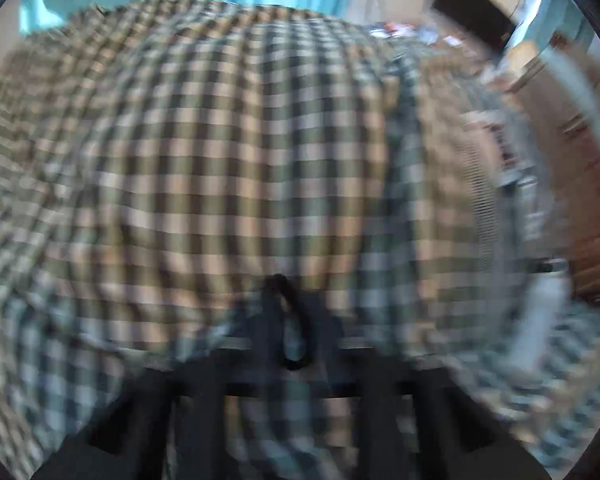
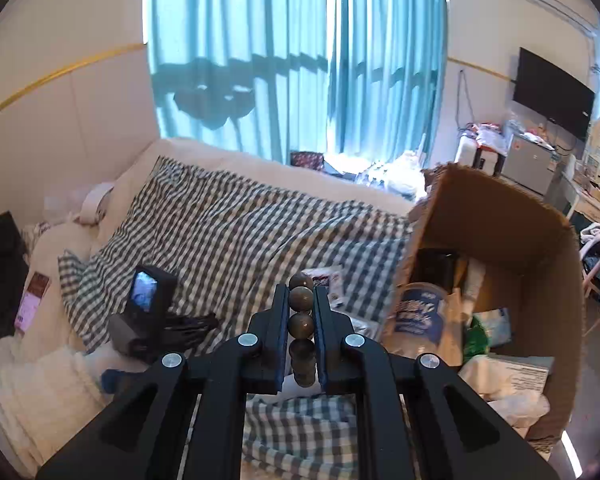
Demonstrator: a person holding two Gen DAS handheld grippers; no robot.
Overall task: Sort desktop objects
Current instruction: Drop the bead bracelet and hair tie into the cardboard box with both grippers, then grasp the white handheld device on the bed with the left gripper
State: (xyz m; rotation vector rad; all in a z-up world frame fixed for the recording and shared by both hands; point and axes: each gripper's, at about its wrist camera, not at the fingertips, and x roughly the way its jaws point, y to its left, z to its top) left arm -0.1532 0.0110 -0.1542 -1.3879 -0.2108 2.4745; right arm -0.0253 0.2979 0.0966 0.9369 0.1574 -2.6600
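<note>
right wrist view shows the right gripper (image 2: pixel 302 320) pinching a string of dark beads (image 2: pixel 301 325) above the checked blanket (image 2: pixel 236 232), with the cardboard box (image 2: pixel 540 264) just to its right already holding a plastic tub (image 2: pixel 418 312) and papers, so sorting looks partly done, while a few packets (image 2: pixel 332 280) lie outside it. left wrist view is badly smeared: the left gripper (image 1: pixel 290 322) looks pressed together on a thin dark loop (image 1: pixel 296 320) i cannot identify.

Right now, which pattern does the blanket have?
Green-and-white check blanket, clearest in the right wrist view.
</note>
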